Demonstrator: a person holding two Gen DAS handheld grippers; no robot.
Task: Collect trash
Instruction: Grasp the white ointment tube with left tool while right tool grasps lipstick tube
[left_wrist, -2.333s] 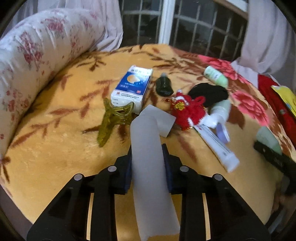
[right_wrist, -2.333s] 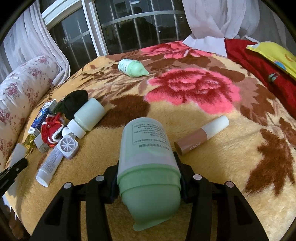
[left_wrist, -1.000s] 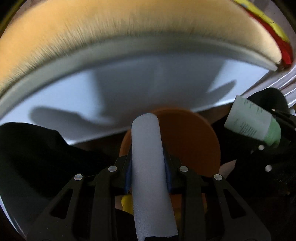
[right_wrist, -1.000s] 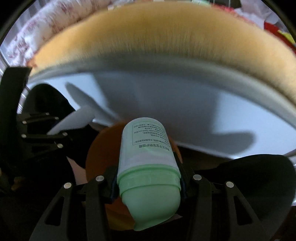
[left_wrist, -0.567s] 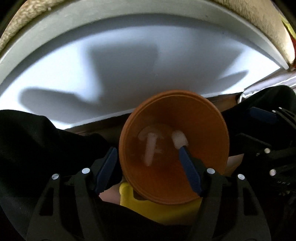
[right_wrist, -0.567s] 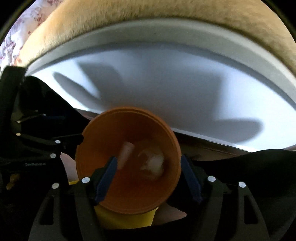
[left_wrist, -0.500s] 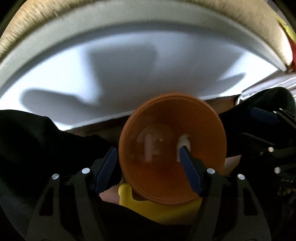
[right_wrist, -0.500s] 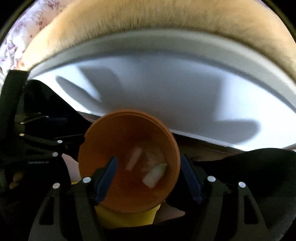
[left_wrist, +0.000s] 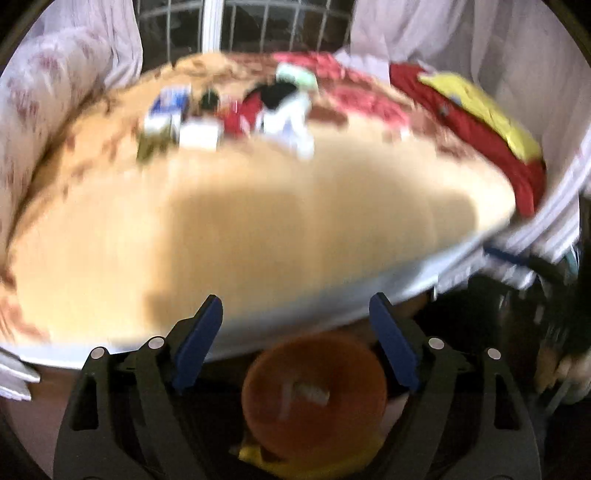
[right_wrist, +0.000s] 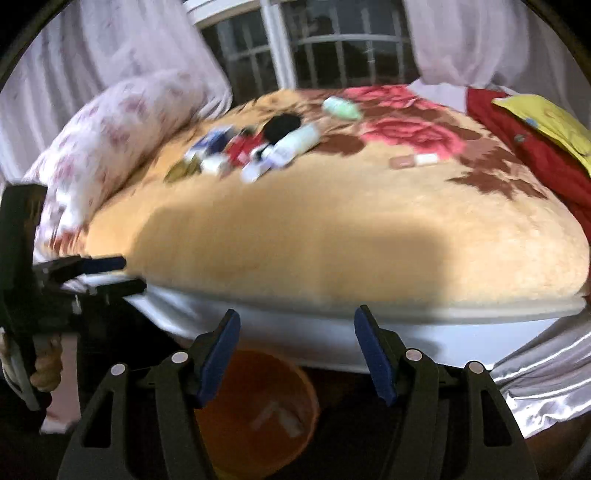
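Both views are motion-blurred. An orange bin (left_wrist: 314, 395) stands on the floor below the bed edge with pale trash pieces inside; it also shows in the right wrist view (right_wrist: 258, 413). My left gripper (left_wrist: 295, 314) is open and empty above the bin. My right gripper (right_wrist: 295, 328) is open and empty, also above the bin. Remaining items lie far back on the bed: a blue-white box (right_wrist: 210, 142), a red ornament (right_wrist: 242, 147), a white tube (right_wrist: 295, 144), a green bottle (right_wrist: 341, 107) and a brown-white tube (right_wrist: 413, 160).
The bed has a tan floral blanket (right_wrist: 314, 229) and a white side panel (right_wrist: 332, 328). A floral pillow (right_wrist: 122, 125) lies left, red and yellow cloth (right_wrist: 535, 140) right. The left gripper shows at the left edge of the right wrist view (right_wrist: 85, 266).
Both grippers let go of their loads, the white strip and the green bottle, into the orange bin, then tilted up and back so the bed top is in view again.
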